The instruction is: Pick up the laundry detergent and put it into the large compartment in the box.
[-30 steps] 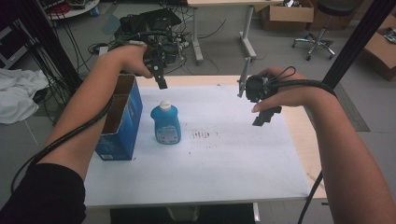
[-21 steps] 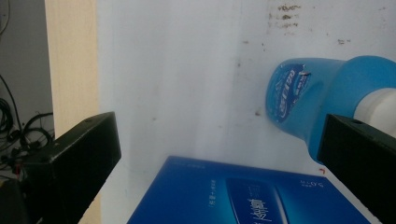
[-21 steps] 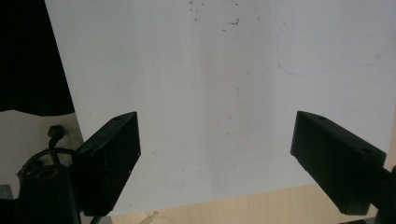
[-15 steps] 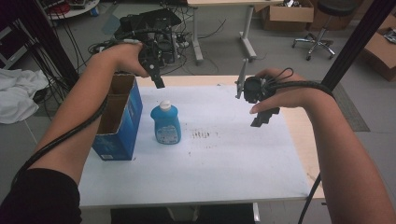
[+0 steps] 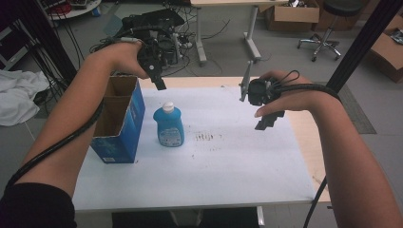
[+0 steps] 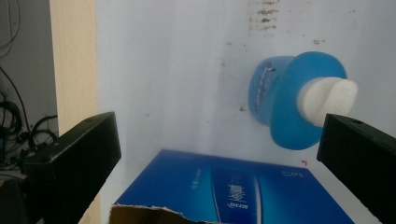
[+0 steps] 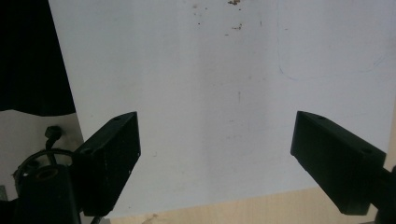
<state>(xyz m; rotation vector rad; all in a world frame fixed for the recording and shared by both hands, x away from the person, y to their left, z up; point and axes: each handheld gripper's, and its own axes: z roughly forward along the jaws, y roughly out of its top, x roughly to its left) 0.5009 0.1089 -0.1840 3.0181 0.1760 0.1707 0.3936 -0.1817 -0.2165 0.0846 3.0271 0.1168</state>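
Left gripper (image 5: 159, 84) spread wide above blue box (image 5: 119, 121), blue bottle (image 5: 169, 126) at its 5 o'clock. Right gripper (image 5: 268, 121) spread, empty, over table (image 5: 228, 161).

- The blue box (image 6: 243, 193) is showing white characters on its side, too blurred to read.
- The bottle's label (image 5: 169, 136) is staying illegible too.

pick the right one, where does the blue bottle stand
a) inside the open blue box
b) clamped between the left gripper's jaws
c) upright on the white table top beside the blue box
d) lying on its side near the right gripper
c, the blue bottle stands upright with its white cap on top, on the white table top, just next to the open blue box, and no gripper holds it.
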